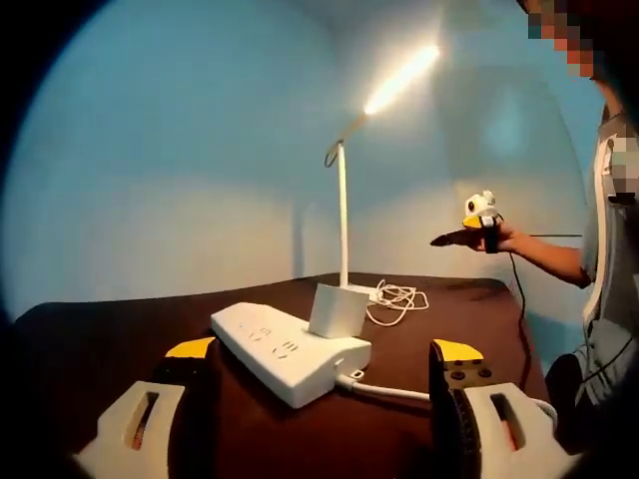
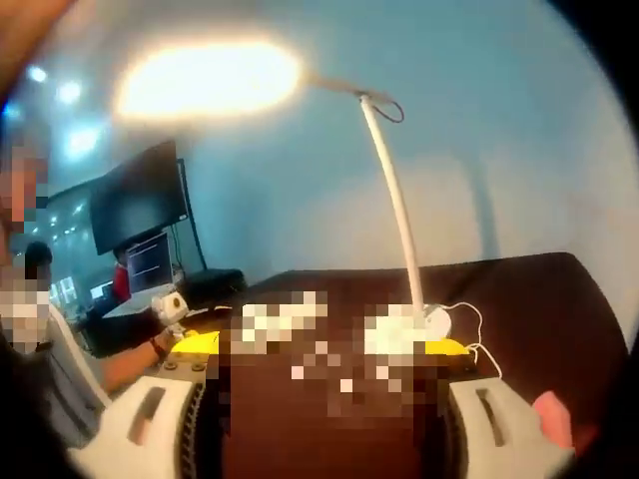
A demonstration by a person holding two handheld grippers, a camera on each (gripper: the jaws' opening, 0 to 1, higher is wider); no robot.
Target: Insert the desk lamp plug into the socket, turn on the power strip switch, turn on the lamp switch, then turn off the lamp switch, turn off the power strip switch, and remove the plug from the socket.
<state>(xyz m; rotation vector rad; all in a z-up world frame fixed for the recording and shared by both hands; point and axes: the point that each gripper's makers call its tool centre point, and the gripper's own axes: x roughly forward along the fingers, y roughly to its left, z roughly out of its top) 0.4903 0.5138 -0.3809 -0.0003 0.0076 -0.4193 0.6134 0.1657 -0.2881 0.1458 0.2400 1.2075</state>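
Fingers [image 1: 190, 349] on both my grippers stand spread, holding nothing. Ahead, the lamp [image 1: 342, 215] glows, its plug [image 1: 336, 310] seated in the power strip [image 1: 280, 349].

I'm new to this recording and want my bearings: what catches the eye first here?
The glowing lamp head stands out, lit above its white stem at the back of the dark table. In front lies the white power strip with a white adapter plugged in, between the open left gripper jaws.

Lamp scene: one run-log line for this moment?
lamp: lit | plug: in power strip | left gripper: open, short of strip | right gripper: open, near lamp base
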